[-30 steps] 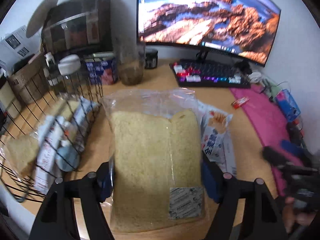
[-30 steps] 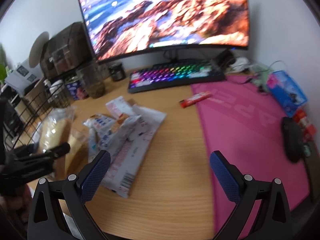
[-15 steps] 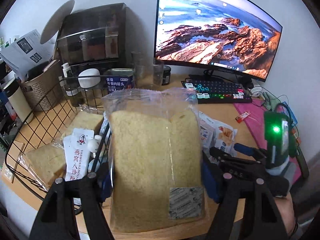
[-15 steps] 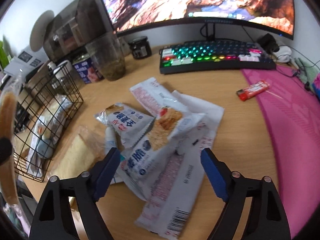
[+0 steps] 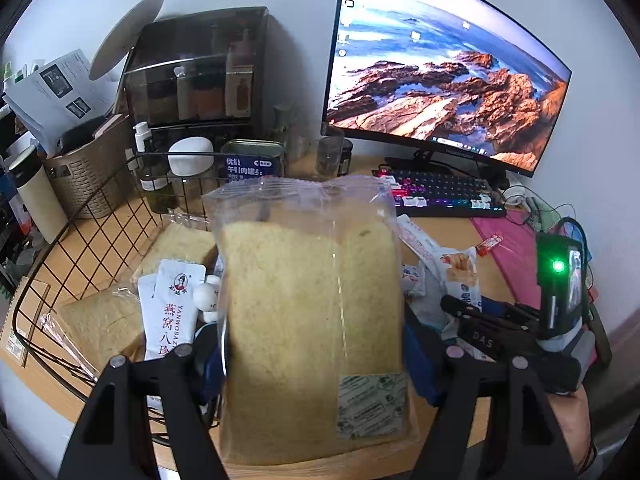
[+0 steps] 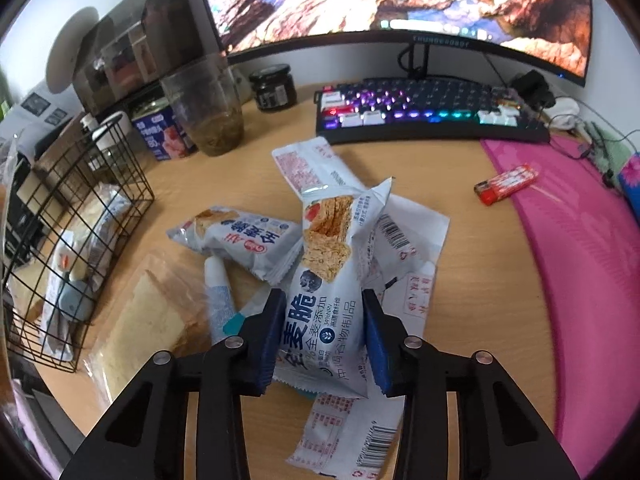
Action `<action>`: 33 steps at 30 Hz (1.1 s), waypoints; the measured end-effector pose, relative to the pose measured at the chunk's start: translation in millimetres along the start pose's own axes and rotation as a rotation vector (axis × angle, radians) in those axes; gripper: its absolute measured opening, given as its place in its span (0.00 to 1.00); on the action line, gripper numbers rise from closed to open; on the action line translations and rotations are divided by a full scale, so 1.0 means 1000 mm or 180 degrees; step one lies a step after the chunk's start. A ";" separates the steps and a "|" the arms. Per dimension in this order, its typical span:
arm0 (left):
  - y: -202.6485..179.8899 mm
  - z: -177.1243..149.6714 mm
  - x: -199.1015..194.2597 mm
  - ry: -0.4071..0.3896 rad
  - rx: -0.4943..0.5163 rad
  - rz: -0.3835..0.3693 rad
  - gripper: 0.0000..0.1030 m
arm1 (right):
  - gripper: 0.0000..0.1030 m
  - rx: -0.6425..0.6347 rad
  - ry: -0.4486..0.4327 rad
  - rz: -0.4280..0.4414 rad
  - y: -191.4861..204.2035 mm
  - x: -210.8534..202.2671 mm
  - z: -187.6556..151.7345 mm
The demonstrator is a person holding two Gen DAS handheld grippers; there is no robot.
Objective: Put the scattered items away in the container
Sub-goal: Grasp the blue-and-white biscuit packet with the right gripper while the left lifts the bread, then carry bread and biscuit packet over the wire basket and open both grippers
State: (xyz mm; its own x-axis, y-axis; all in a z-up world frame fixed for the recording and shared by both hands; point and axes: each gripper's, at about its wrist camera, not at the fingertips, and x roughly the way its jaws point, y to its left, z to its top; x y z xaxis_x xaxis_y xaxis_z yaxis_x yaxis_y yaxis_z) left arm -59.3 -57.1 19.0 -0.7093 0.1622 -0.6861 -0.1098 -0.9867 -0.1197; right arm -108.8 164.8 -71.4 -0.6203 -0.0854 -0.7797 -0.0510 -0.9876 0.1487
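My left gripper (image 5: 316,364) is shut on a clear bag of sliced bread (image 5: 312,320) and holds it upright above the near right side of the black wire basket (image 5: 80,216). The basket holds bread slices (image 5: 100,324) and white sachets (image 5: 168,312). My right gripper (image 6: 320,340) has closed its blue pads on a white cereal-bar packet (image 6: 326,280) lying on a pile of snack packets (image 6: 404,240). Another bagged bread slice (image 6: 140,328) and a small tube (image 6: 218,300) lie beside the pile. The basket also shows in the right wrist view (image 6: 60,220).
A monitor (image 5: 444,76), lit keyboard (image 6: 432,112), glass cup (image 6: 208,108), dark jar (image 6: 274,88) and blue tin (image 6: 160,132) stand at the back. A pink mat (image 6: 580,248) with a red lighter (image 6: 506,184) lies to the right. A dark cabinet (image 5: 196,72) stands behind the basket.
My left gripper has lifted the bread bag and carried it left over the basket. My right gripper has moved down to the snack pile and closed on the cereal-bar packet.
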 end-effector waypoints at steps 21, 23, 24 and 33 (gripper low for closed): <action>0.166 0.046 -0.031 -0.0205 -0.0550 0.0566 0.75 | 0.38 -0.1079 -0.0440 0.0955 0.226 -0.063 0.063; 0.175 0.042 -0.028 -0.0177 -0.0583 0.0576 0.75 | 0.38 -0.1116 -0.0397 0.0993 0.240 -0.058 0.061; 0.176 0.040 -0.027 -0.0173 -0.0587 0.0593 0.75 | 0.38 -0.1138 -0.0368 0.1005 0.248 -0.055 0.059; 0.178 0.033 -0.025 -0.0148 -0.0559 0.0750 0.81 | 0.63 -0.1134 -0.0333 0.0985 0.254 -0.047 0.052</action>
State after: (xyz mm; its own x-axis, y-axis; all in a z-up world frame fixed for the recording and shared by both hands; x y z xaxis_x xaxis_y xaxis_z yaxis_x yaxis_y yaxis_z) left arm -84.0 -237.0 38.8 -0.7326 -0.0758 -0.6765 0.1810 -0.9797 -0.0863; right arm -132.7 -75.2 34.7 -0.6403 -0.3867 -0.6637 0.4085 -0.9031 0.1322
